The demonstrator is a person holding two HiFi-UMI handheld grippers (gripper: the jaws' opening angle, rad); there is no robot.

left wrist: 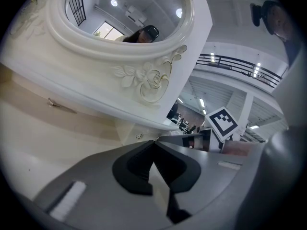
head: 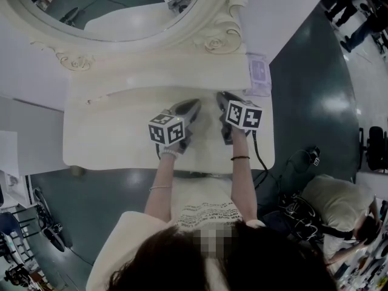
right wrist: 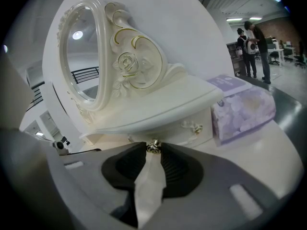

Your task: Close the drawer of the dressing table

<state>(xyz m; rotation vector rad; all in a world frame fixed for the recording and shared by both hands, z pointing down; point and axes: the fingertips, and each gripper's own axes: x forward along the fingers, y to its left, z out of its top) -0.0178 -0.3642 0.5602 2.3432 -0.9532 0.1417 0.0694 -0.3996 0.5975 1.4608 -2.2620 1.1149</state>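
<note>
At the left of the head view lies the bare cream top of the dressing table (head: 91, 144), a pale surface under an oval mirror (head: 121, 5) in a carved, rose-trimmed frame. Over the middle of that surface the left tool (head: 188, 107) points toward the mirror. Its own view shows the jaws drawn tight together, tips meeting, with nothing between them. The same view shows the marker cube (left wrist: 221, 122) of the other tool off to its right. Just beside it, the right tool (head: 223, 97) points the same way, its nose close under the raised shelf (head: 157, 77) below the mirror.

The drawer (right wrist: 180, 131) shows only in the right gripper view, as a low cream front tucked under the shelf's overhang, with small golden rose-shaped pulls. One knob (right wrist: 153, 147) sits between the right tool's jaw tips, which are closed onto it. A second knob (right wrist: 194, 127) stands free further right along the front. How far in the drawer sits cannot be told. In the head view the shelf hides the front altogether.

Right of the drawer, a lilac flowered tissue box (right wrist: 242, 109) stands on the surface. Beyond it two people (right wrist: 253, 42) stand well apart on the floor. The head view shows another person (head: 339, 205) crouched by cables at the right.
</note>
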